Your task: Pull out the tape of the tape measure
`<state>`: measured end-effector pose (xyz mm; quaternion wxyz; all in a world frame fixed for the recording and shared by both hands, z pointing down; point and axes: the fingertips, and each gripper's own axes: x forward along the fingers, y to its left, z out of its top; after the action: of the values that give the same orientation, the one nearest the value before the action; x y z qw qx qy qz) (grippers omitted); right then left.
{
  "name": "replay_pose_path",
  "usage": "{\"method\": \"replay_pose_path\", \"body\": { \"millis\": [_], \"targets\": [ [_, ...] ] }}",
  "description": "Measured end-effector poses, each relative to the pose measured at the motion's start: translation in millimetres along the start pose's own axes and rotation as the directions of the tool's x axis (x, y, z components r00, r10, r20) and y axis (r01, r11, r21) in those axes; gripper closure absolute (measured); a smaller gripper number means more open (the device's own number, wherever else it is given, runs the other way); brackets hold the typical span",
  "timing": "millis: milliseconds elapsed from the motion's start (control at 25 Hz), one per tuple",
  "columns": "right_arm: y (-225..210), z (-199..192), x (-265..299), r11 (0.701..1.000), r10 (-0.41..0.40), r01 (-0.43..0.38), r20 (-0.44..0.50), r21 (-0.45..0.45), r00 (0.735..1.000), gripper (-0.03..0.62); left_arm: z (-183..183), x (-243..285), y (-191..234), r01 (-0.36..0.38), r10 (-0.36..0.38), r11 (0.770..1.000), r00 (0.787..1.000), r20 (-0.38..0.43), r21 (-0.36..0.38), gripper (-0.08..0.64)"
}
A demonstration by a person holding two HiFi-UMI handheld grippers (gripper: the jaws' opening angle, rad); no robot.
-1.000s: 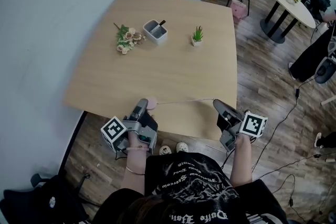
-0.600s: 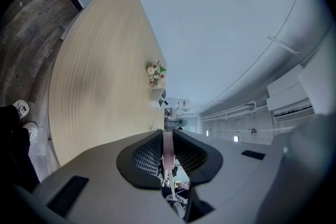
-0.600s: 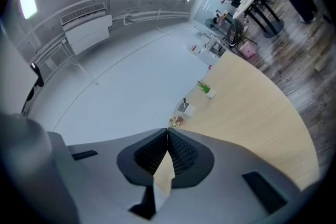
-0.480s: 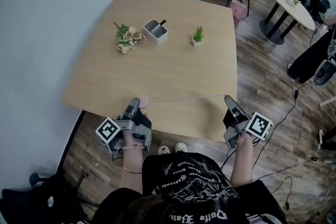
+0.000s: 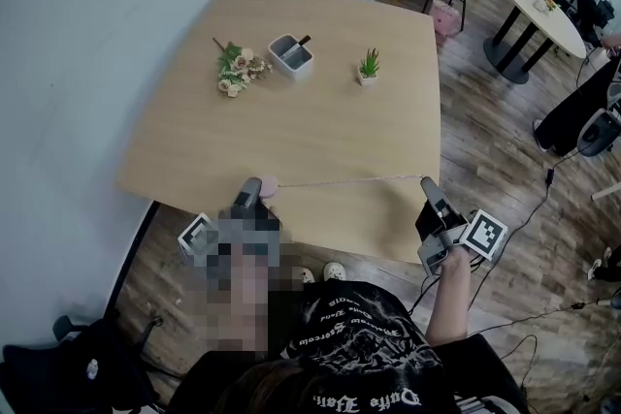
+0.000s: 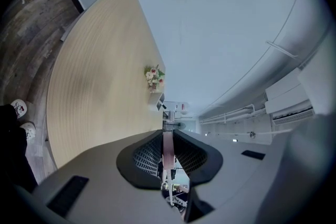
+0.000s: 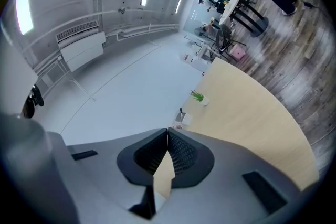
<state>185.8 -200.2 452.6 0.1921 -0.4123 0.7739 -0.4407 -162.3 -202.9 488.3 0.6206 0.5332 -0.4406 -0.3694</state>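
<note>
Draws the right tongs (image 5: 425, 181) further to the right than a second ago, out to the front right edge of the worktop (image 5: 320, 126), and with them a longer run of tape (image 5: 349, 181). Nudges the left tongs (image 5: 254, 183) and the pink tape measure case (image 5: 269, 188) slightly to the left over the same time, so widens the span from both ends. Means the pull is well under way: shows a thin pale line of tape running straight and nearly level across the front of the worktop, from case to right tongs. Judging by that span, counts as largely done, though gives no sign of how much tape remains coiled inside.

Holds the left tongs pinched on the case (image 6: 167, 149), seen edge-on as a narrow pink band between the ribbed pads in the left gripper view. Presses the right tongs together on the free end of the tape (image 7: 164, 178), a pale strip trapped between the pads in the right gripper view. Puts the case at the front left of the worktop, right at the left tongs' tips, and the tape's end at the right tongs' tips, well apart from it. Leaves the flower sprig (image 5: 233, 70), white holder (image 5: 289, 56) and small potted plant (image 5: 368, 66) standing at the far side.
</note>
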Motion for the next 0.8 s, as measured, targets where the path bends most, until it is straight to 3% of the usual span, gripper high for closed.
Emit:
{"method": "replay_pose_path", "body": {
  "millis": [400,640,800],
  "targets": [
    [5,-11,11,0.999,0.023,-0.022,-0.024,0.027,0.999,0.575,-1,4,5,-0.021,0.021,1.000,1.000,-0.004,0.023,0.492],
    [-14,-14,10,0.993,-0.018,0.021,-0.023,0.116,1.000,0.575,-1,9,13,-0.050,0.050,0.998,0.999,-0.004,0.034,0.492],
    [-34,-21,7,0.981,-0.086,0.093,-0.048,0.171,0.995,0.575,1,14,22,-0.090,0.090,0.992,0.996,0.003,0.088,0.492]
  ]
}}
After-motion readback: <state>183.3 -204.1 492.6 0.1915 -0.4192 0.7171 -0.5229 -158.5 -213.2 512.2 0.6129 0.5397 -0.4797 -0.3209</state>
